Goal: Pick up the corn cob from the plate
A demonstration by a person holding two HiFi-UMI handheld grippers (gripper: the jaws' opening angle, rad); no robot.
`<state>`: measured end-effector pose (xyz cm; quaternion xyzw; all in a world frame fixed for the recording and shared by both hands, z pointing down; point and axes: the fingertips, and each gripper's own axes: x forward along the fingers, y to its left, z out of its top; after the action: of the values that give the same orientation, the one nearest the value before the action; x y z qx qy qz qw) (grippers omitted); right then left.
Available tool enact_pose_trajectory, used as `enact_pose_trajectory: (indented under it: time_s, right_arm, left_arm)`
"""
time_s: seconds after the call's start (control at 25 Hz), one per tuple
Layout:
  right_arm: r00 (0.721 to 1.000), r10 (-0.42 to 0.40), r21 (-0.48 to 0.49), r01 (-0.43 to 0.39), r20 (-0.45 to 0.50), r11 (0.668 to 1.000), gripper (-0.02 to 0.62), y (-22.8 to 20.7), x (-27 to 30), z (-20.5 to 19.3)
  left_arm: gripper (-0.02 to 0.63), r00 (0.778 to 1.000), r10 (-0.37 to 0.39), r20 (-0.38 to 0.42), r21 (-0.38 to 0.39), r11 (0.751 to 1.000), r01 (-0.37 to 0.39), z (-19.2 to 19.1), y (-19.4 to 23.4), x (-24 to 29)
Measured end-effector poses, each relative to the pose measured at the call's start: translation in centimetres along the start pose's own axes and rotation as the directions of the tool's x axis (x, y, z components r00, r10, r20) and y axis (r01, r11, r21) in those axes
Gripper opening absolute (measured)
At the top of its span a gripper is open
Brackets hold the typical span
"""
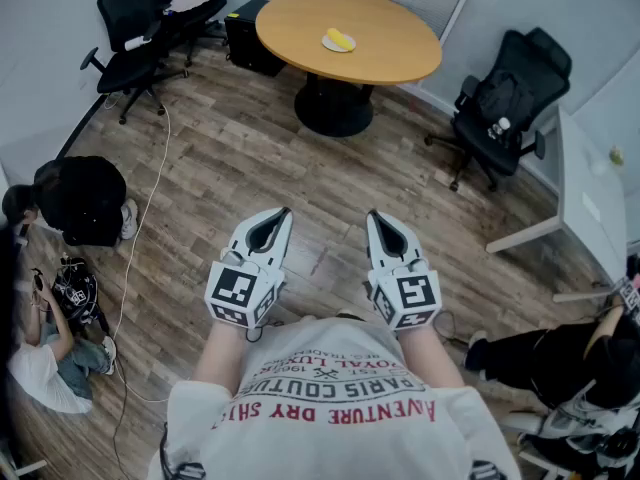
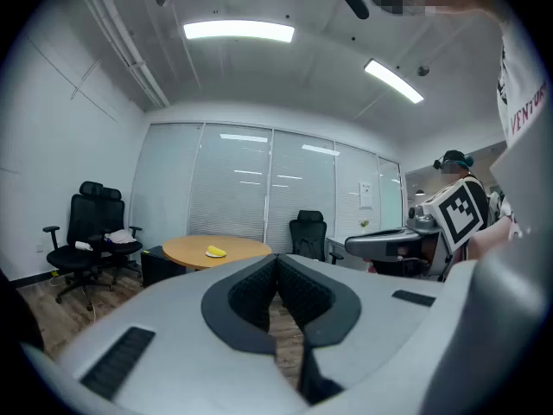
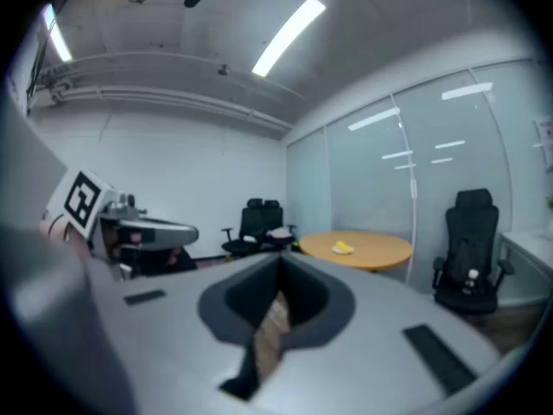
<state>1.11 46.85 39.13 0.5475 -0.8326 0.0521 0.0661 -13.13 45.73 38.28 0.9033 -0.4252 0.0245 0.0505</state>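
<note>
A yellow corn cob [image 1: 341, 39] lies on a small white plate [image 1: 332, 44] on the round wooden table [image 1: 380, 53], far across the room. The same corn cob [image 2: 216, 251] shows small in the left gripper view, and the corn cob [image 3: 343, 248] in the right gripper view too. My left gripper [image 1: 286, 212] and right gripper [image 1: 373, 215] are held side by side close to my chest, over the wooden floor, far from the table. Both are shut with nothing between their jaws.
Black office chairs [image 1: 150, 28] stand at the back left, and another chair [image 1: 512, 98] stands right of the table. A white desk [image 1: 590, 203] is at the right. People sit on the floor at the left [image 1: 45, 358] and right [image 1: 560, 358]. A cable [image 1: 150, 198] runs over the floor.
</note>
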Motion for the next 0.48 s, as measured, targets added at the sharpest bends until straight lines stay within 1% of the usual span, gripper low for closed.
enact_pose_trajectory:
  time_s: [0.12, 0.28, 0.36, 0.48]
  right_arm:
    - [1.000, 0.015, -0.001, -0.015, 0.020, 1.000, 0.028, 0.2, 0.0, 0.5]
    - [1.000, 0.018, -0.021, -0.017, 0.018, 1.000, 0.028, -0.1, 0.2, 0.7]
    - [0.999, 0.022, -0.005, -0.022, 0.023, 1.000, 0.028, -0.3, 0.2, 0.7]
    - [0.998, 0.029, 0.052, -0.032, 0.047, 0.998, 0.029, -0.6, 0.2, 0.9]
  left_arm:
    - [0.035, 1.000, 0.001, 0.001, -0.002, 1.000, -0.001, 0.1, 0.1, 0.2]
    - [0.035, 1.000, -0.003, 0.006, -0.005, 1.000, 0.003, 0.4, 0.0, 0.8]
    - [0.035, 1.000, -0.008, 0.008, -0.009, 1.000, 0.008, 0.4, -0.1, 1.0]
    - [0.035, 1.000, -0.016, 0.010, -0.015, 1.000, 0.017, 0.3, -0.2, 1.3]
